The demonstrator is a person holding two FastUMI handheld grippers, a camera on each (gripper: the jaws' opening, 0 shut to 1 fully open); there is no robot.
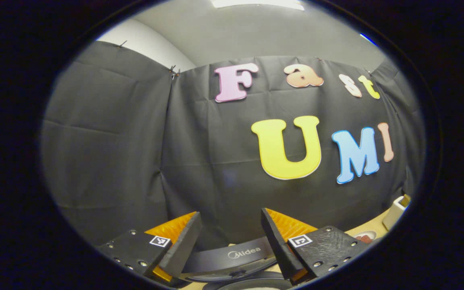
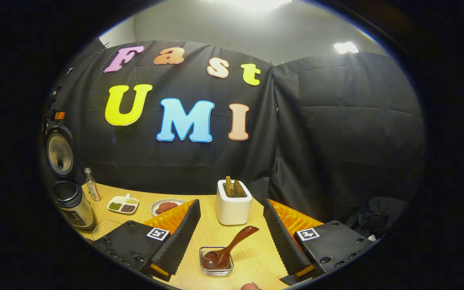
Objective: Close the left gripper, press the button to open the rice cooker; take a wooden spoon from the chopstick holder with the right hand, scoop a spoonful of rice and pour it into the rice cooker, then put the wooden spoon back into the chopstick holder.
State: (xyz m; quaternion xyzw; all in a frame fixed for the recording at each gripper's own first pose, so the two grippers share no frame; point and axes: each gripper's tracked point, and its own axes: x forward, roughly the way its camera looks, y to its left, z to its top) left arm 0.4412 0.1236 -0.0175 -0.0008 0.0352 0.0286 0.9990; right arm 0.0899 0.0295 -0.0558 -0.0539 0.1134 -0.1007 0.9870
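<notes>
Right gripper view showed my right gripper point(image 2: 228, 233) with its jaws spread wide and nothing between them; neither finger touched anything. Framed in the gap, on the tabletop point(image 2: 256, 257), sat one small clear glass dish point(image 2: 216, 262) with one dark wooden spoon point(image 2: 227, 250) resting in it, bowl down in the dish and handle slanting up toward the right. Just beyond it stood one white chopstick holder point(image 2: 233, 206) with two wooden pieces poking out of its top; I could not tell what they were. Farther left lay one round plate point(image 2: 166, 206) carrying something reddish, then one small divided tray point(image 2: 123, 204) with three compartments of different grains. One slim bottle point(image 2: 92, 185) stood upright behind the tray. At the far left edge the rice cooker point(image 2: 71, 203) stood with its lid point(image 2: 59, 152) raised upright above the pot.

In the left gripper view, my left gripper point(image 1: 230, 233) also had its jaws wide apart, gripping nothing. Low between the fingers I saw the cooker's dark curved rim close beneath me, though I could not tell whether I touched it. At the right edge, the white holder and the plate showed on the tabletop.
</notes>
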